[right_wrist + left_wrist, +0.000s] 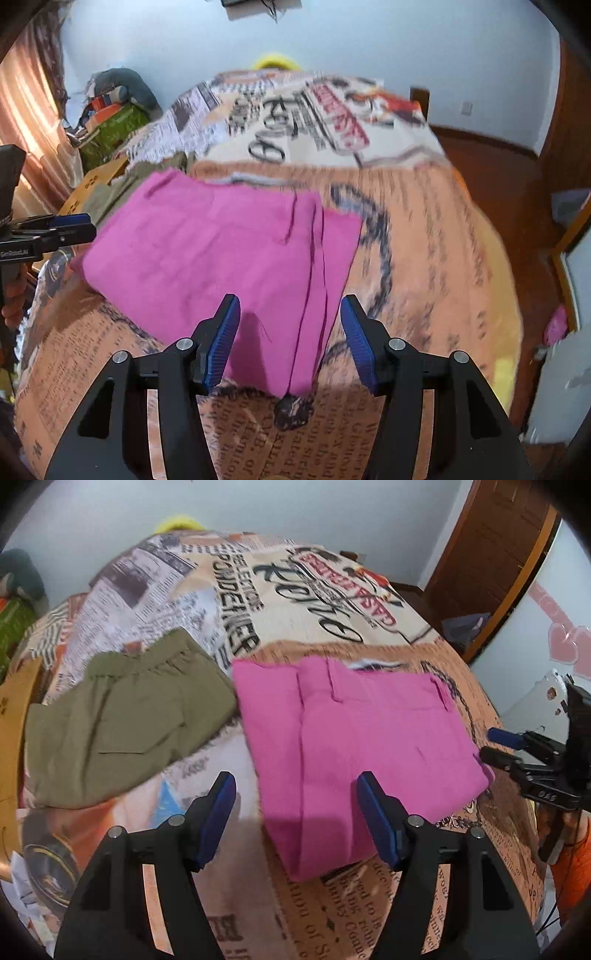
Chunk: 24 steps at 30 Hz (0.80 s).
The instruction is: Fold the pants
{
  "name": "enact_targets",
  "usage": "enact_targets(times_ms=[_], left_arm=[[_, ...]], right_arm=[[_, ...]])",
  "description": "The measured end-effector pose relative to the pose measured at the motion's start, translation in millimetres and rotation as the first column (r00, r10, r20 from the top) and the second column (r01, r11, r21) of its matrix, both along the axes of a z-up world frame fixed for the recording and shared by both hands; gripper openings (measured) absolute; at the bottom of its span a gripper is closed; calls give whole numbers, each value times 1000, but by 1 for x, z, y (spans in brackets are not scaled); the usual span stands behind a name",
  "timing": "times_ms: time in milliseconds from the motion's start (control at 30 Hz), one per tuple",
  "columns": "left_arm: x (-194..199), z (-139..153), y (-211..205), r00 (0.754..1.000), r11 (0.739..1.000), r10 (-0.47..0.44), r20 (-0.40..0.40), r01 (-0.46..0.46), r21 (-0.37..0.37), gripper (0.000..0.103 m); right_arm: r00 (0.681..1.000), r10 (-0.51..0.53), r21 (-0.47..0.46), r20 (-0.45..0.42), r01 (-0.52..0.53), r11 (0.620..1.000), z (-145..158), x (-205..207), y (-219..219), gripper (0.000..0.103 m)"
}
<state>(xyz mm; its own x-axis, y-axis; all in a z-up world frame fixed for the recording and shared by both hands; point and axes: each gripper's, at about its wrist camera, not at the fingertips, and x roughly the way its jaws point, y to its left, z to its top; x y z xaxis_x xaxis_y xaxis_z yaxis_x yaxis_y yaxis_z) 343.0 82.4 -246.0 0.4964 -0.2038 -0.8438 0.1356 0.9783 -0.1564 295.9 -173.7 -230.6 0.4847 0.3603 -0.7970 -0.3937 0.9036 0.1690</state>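
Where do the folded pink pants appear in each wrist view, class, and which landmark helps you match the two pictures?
Left wrist view: the pink pants lie centre-right, beside the olive pants.
Right wrist view: the pink pants lie centre-left, their near edge showing between the open blue pads.
Shared landmark: the newspaper-print bedspread with large black lettering beyond the pants.

Folded bright pink pants [354,738] of matt woven cloth; folded olive-green cloth pants [122,716], equally matt. Newspaper-print fabric bedspread [295,602], soft and unglossed. Matt black plastic left gripper [295,812] with ribbed blue pads [218,812] and shiny metal pins.
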Motion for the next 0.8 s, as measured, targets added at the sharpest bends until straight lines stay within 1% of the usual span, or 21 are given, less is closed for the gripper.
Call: enact_targets(times_ms=[100,167,233,367,400,433,500,567,600,633,667,733,767,800], left_arm=[[6,-9,-7,1000,1000,-11,-20,11,-1,68],[12,-14,-10,1000,1000,-7,-28,7,4,68],[19,-18,-9,1000,1000,2,-31,-2,-5,68],[34,-28,-2,997,996,24,-77,-30,-82,68],[38,-33,0,995,993,22,-92,-33,-115,68],[40,-36,0,996,991,21,-91,-33,-129,68],[43,-38,0,996,991,16,-87,-27,-133,70],[45,-37,-2,997,992,16,-81,-26,-122,69],[45,-36,-4,997,993,16,-78,-25,-118,67],[45,-36,-5,997,994,15,-75,-24,-111,62],[45,-34,-7,998,995,18,-65,-24,-96,58],[44,-30,-12,999,998,14,-43,-17,-68,43],[43,-28,-17,1000,999,6,-23,-7,-35,40],[41,-26,-24,1000,1000,-11,-1,11,13,36]], right_arm=[[999,-12,29,-43,13,1000,-14,5,-2,53],[999,-15,52,-48,18,998,-17,8,-4,53],[998,-27,53,-49,29,998,-20,14,-5,54],[995,-41,98,-93,50,994,-31,29,-8,54],[995,-40,111,-94,51,993,-32,31,-9,54],[995,-41,119,-94,52,991,-33,33,-9,54],[995,-31,124,-94,43,991,-33,36,-6,57],[996,-18,124,-92,30,992,-33,37,0,57],[996,-9,121,-90,19,992,-33,37,3,57],[996,1,120,-85,10,993,-33,38,6,56],[997,10,121,-82,0,993,-33,39,9,52],[997,13,123,-73,-4,992,-33,41,11,48],[998,12,121,-69,-3,993,-33,41,12,43],[998,11,123,-63,-3,992,-32,41,12,35]])
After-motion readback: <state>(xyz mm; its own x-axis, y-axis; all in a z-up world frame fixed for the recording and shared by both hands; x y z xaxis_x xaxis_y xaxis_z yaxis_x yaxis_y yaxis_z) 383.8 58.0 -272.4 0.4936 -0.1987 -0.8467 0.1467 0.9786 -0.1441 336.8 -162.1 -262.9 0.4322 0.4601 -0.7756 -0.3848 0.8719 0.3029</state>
